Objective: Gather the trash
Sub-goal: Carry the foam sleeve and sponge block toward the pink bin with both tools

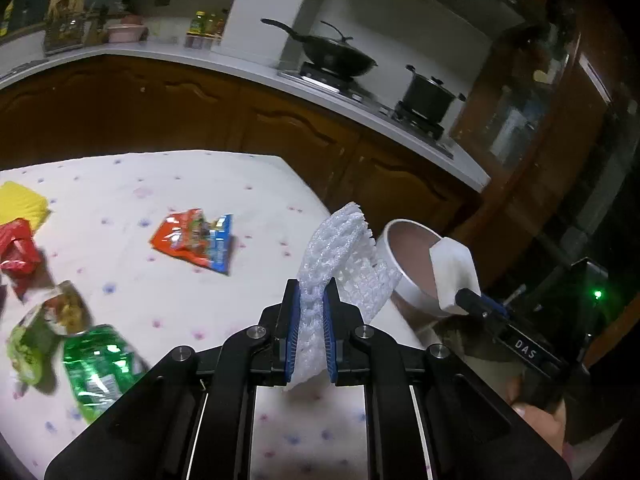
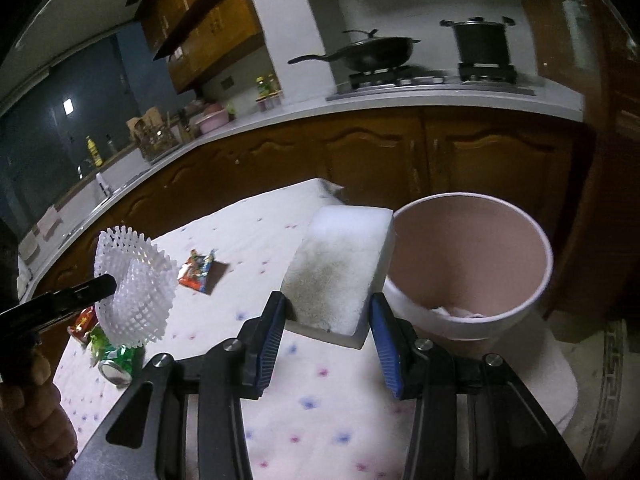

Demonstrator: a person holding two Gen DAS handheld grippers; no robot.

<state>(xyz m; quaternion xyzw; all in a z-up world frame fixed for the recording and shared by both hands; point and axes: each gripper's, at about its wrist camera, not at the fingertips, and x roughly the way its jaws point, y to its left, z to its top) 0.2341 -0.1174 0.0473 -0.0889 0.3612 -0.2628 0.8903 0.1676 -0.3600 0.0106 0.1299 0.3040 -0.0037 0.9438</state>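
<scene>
My left gripper (image 1: 311, 320) is shut on a white foam fruit net (image 1: 340, 248) and holds it above the table's right edge, next to the white bin (image 1: 404, 280). The net also shows in the right wrist view (image 2: 134, 288). My right gripper (image 2: 328, 320) is shut on a white sponge block (image 2: 340, 268), dirty on top, held just left of the bin's rim (image 2: 548, 256). The bin has a pink inside and some white paper at the bottom. From the left wrist view the sponge (image 1: 452, 272) hangs over the bin mouth.
On the dotted tablecloth (image 1: 160, 184) lie an orange-blue snack wrapper (image 1: 196, 242), a crushed green can (image 1: 100, 364), a green wrapper (image 1: 36, 340), a red wrapper (image 1: 16, 256) and a yellow item (image 1: 20, 204). Behind, a kitchen counter carries a wok (image 2: 368, 54) and a pot (image 2: 482, 42).
</scene>
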